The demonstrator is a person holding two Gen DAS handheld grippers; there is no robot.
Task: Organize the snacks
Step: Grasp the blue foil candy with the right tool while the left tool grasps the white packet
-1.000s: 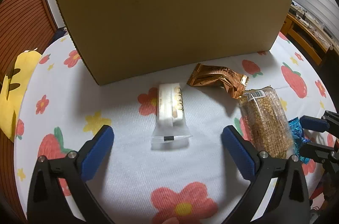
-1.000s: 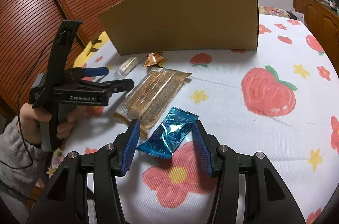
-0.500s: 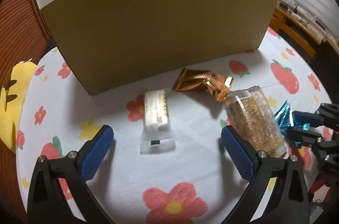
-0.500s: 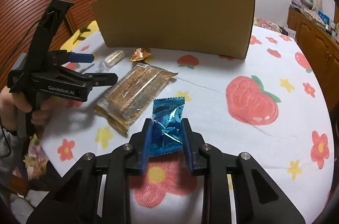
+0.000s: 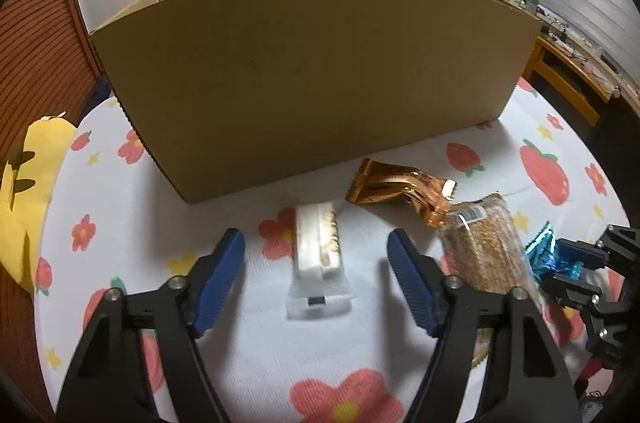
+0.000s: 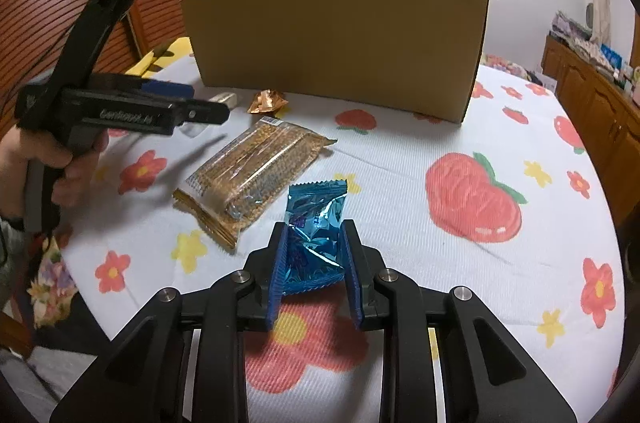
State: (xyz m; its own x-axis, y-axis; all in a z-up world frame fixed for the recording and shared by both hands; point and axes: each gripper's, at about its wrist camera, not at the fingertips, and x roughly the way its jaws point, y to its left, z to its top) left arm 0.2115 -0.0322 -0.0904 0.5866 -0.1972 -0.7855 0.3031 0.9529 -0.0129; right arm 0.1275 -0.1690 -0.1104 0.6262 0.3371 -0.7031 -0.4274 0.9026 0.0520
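Plain brown cardboard box (image 5: 312,75) at twelve o'clock. White tablecloth (image 6: 400,159) printed with red strawberries, red flowers, yellow stars. Shiny blue wrapper (image 6: 314,235); copper-gold foil packet (image 5: 396,189); clear pack of golden-brown bars (image 6: 256,167); white-and-clear bar (image 5: 318,247). Blue ribbed pads (image 5: 218,283) on black frames.

The left tongs (image 5: 316,277) tilt downward with their blue pads well apart; their jaws have just been closing, and neither pad presses on anything. A hand (image 6: 48,163) grips their black handle. The right tongs (image 6: 314,263) also slope downward, jaws drawn in, pads pressing a blue wrapper (image 6: 316,219).
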